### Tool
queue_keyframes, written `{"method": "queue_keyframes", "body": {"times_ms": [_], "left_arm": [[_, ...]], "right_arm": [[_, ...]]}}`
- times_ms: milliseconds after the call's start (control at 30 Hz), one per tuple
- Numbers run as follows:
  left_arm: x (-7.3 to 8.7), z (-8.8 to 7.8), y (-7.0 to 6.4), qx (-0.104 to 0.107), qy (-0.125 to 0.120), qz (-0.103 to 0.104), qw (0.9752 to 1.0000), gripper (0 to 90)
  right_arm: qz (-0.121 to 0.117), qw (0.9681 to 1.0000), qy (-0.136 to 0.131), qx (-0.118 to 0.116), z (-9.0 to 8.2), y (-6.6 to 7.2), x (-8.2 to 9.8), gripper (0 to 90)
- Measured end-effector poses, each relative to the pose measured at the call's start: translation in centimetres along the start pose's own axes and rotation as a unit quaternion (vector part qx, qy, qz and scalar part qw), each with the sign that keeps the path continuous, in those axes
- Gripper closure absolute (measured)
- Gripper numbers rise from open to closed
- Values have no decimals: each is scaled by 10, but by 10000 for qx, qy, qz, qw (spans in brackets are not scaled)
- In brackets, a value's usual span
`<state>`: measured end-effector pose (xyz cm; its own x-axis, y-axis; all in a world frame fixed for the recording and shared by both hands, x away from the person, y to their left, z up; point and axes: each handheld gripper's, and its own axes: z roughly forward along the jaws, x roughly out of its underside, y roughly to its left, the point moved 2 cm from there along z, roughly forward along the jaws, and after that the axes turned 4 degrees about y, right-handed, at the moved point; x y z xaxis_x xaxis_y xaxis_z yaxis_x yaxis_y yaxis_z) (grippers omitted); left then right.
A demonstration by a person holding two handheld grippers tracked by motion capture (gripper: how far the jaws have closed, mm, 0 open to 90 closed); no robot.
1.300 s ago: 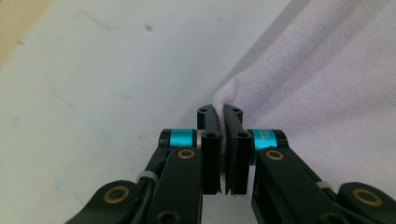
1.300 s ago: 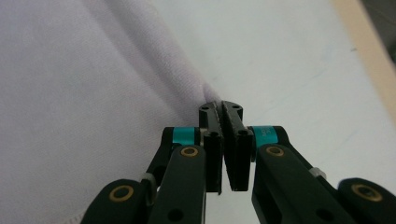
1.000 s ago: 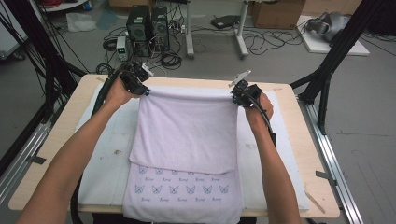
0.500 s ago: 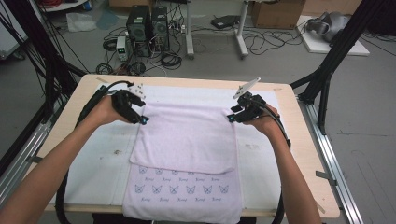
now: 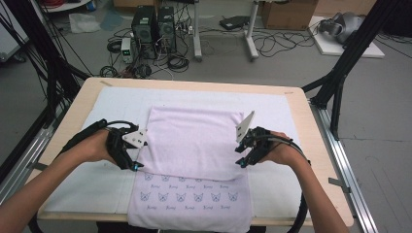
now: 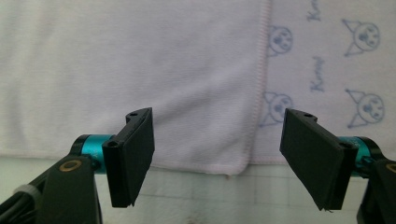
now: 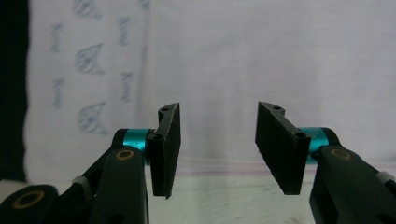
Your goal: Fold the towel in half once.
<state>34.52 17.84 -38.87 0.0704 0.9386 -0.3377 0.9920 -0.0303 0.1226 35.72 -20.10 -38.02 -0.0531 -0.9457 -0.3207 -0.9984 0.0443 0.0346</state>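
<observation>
First fold looking done: the pale lilac terry towel [image 5: 194, 145] is lying doubled at the frame's centre on the desk [image 5: 301, 121], while the left tongs [image 5: 132, 162] and right tongs [image 5: 243, 158], having just been opening, are hanging released and empty beside its edges; further folds are likely remaining.

A pale lilac towel [image 5: 194, 145] lies flat on the white mat [image 5: 87, 194] that covers the desk, folded once so its upper layer hides most of it. A strip printed with small blue cat faces [image 5: 189, 196] stays uncovered at the desk's near edge.
</observation>
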Motion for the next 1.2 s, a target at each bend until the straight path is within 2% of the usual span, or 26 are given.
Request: {"method": "queue_keyframes", "body": {"times_ms": [100, 200, 267, 433, 667, 767, 900, 967, 1000, 1033, 1200], "left_arm": [[1, 8, -6, 65, 124, 32, 9999, 271], [2, 16, -9, 97, 273, 70, 9996, 296], [2, 20, -11, 119, 324, 39, 9994, 305], [2, 27, -12, 111, 530, 39, 9985, 357], [-2, 35, -9, 118, 730, -53, 9972, 441], [-4, 38, -9, 148, 830, -74, 9964, 511], [-6, 40, -9, 216, 898, -108, 9957, 652], [-7, 39, -10, 111, 988, -100, 9950, 787], [-7, 38, -9, 159, 1008, -141, 9947, 834], [-7, 38, -9, 161, 1003, -188, 9947, 840], [-9, 29, -12, 128, 863, -159, 9961, 850]], "right_arm": [[-234, 9990, 305, -230, 12, 11, 0, 530], [-452, 9964, 664, -259, 23, 18, 1, 568], [-524, 9956, 737, -266, 30, 22, 1, 612], [-545, 9940, 925, -230, 40, 23, 5, 849], [-509, 9947, 850, -278, 40, 22, 7, 867], [-522, 9947, 840, -278, 39, 22, 8, 867], [-501, 9956, 754, -241, 36, 22, 9, 867], [-485, 9960, 707, -246, 35, 22, 10, 867], [-518, 9961, 671, -227, 34, 22, 10, 867], [-497, 9964, 655, -229, 33, 22, 11, 867], [-495, 9973, 515, -197, 25, 22, 14, 868]]}}
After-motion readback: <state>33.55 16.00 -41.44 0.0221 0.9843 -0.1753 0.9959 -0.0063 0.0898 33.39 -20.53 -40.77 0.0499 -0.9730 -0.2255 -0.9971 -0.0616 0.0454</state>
